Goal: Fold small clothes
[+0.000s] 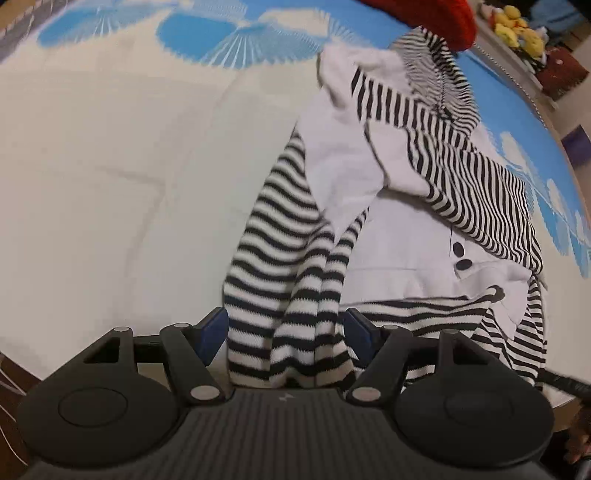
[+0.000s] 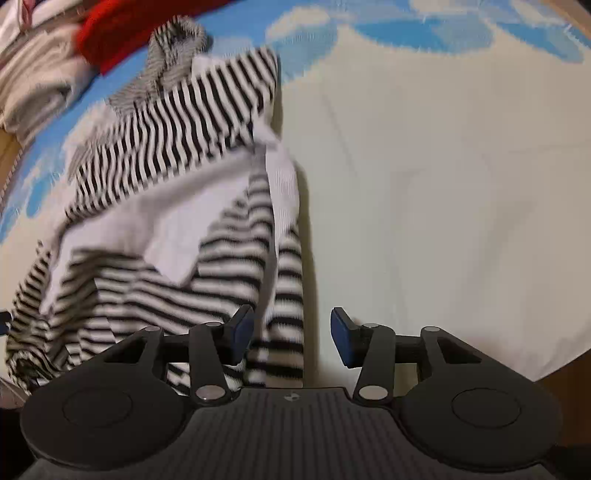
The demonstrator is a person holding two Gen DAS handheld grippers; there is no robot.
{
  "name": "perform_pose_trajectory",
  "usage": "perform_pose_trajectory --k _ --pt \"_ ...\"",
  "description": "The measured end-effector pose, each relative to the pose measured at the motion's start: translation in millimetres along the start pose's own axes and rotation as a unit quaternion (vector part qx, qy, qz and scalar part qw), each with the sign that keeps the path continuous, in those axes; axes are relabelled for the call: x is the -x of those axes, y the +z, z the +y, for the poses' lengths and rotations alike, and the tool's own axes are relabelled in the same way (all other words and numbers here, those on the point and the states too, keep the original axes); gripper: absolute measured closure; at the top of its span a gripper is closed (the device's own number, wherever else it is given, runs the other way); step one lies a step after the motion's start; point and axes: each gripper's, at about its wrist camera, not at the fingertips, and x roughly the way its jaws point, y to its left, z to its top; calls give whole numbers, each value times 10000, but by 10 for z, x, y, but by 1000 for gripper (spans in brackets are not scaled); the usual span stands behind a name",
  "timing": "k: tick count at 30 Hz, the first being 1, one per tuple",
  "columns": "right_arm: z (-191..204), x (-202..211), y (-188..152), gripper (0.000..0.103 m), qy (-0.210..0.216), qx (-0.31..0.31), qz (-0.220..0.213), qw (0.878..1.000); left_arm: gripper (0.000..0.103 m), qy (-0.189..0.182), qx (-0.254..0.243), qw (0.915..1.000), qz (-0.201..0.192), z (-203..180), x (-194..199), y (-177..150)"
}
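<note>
Both tools are over the striped garment (image 1: 369, 229), a black-and-white knit piece with a white front panel and dark buttons (image 1: 461, 258), lying rumpled on the cream-and-blue bedspread (image 1: 110, 166). Your left gripper (image 1: 286, 332) stands wide; striped fabric bunches between its blue pads (image 1: 214, 332), but they don't look to be pressing on it, so treat it as let go. Your right gripper (image 2: 291, 334) is roughly half open; a striped sleeve edge (image 2: 288, 288) runs up between the pads toward the inner one, the outer pad is clear of cloth, nothing gripped. Seen from the left tool, the garment spreads ahead and to its right; from the right tool, ahead and to its left, with bare bedspread on the outer side of each. My read: a fold has just been laid and released, and it's messy, with the fine-striped layer (image 1: 480, 192) draped crooked over the white panel. Before lifting away, back each tool straight out so the pads don't drag the loose knit with them. Then regrip at a true edge, not a bunch: take one layer only, both tools level, and pull lightly apart to flatten before folding over. Knit will stretch and slump, so move slowly. The red item (image 1: 424, 18) sits beyond the garment; keep clear of it.
</note>
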Motion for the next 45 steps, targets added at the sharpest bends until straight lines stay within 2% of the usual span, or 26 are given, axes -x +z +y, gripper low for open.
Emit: perform_pose_trajectory --k 4,6,8,10,12,13,14,16,17,19,23,25,27,30,31,33,34,35,37,40,41,43,45 --pt "97 -87 -55 56 -65 303 229 9993 29 183 -137 9995 236 -28 -99 -62" --pt "139 -91 -61 68 -93 460 212 9987 29 242 -178 9991 313 -29 -133 -88" --pt "135 -110 -69 97 -140 495 259 9983 29 227 -182 9989 377 -23 -171 -105" --pt "116 -105 -65 101 -107 465 248 9986 29 221 -195 9986 443 -21 -208 -118" --pt "118 -67 -57 102 -95 514 165 9985 32 247 -197 9983 499 -20 -240 -130" --pt "113 -48 -52 102 -102 506 126 9986 44 273 -215 9980 519 -22 -255 -137" --pt "92 -27 -42 102 -106 458 93 9989 66 282 -254 9978 542 -32 -271 -143" --pt "40 3 -19 102 -128 330 41 9994 89 246 -339 9976 557 -64 -277 -173" --pt "10 23 -9 102 -152 287 14 9995 94 224 -417 9975 519 -94 -265 -191" --pt "-63 82 10 102 -229 231 -83 9994 95 148 -598 9972 421 -183 -223 -252" --pt "-333 282 80 102 -527 -72 -483 9974 96 -345 -802 9957 320 -356 -116 -470" --pt "-489 368 102 102 -691 -344 -689 9946 96 -454 -950 9940 286 -419 -76 -572" --pt "-553 375 85 102 -815 -444 -706 9932 95 -288 -979 9944 272 -382 -60 -608" --pt "-366 274 -15 102 -470 -36 -381 9982 95 300 -963 9948 153 -219 -26 -543" --pt "-261 229 -56 102 -352 186 -235 9989 95 368 -888 9953 123 -159 -2 -511" --pt "-125 148 -114 100 -421 478 -60 9980 92 268 -746 9967 147 -95 19 -483" --pt "-87 110 -128 100 -544 550 4 9970 84 235 -753 9967 174 -95 23 -481" --pt "-70 84 -125 100 -648 552 46 9964 69 225 -805 9963 196 -115 26 -488" --pt "-55 73 -81 98 -800 424 20 9959 51 270 -884 9957 83 -173 49 -512" --pt "-32 221 -20 95 -926 236 -491 9942 50 314 -892 9939 -568 -214 215 -447" --pt "-5 307 -9 91 -880 244 -772 9928 50 191 -877 9931 -750 -233 275 -427" --pt "71 421 3 87 -737 350 -1184 9896 50 -184 -885 9911 -979 -299 350 -416" --pt "154 473 5 81 -267 496 -1362 9891 50 -530 -1094 9875 -1005 -415 360 -442"
